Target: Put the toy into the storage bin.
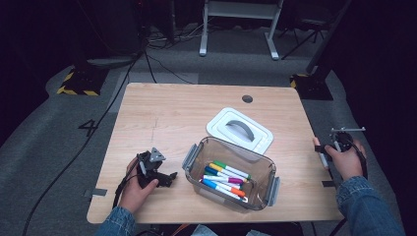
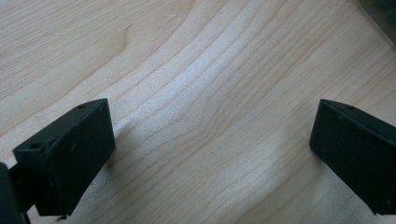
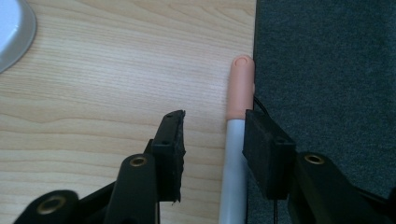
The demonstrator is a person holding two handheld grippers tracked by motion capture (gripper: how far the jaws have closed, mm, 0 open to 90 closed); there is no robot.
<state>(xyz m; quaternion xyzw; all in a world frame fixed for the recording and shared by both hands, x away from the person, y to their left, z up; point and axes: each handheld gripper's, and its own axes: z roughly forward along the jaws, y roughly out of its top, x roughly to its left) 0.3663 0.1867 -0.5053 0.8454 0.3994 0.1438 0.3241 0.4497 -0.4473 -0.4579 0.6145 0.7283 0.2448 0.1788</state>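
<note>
On the wooden bench [image 1: 162, 118], a clear bin [image 1: 229, 173] of markers sits in front of its white lid [image 1: 239, 130]. At the bench's right edge, the right gripper [image 3: 212, 140] straddles a white marker [image 3: 235, 163], its fingers [image 3: 172, 149] parted and not clenched; the right gripper view shows the marker's peach cap [image 3: 241, 86] pointing away along that edge. Left of the bin, the left gripper [image 2: 210, 154] rests released above bare wood.
</note>
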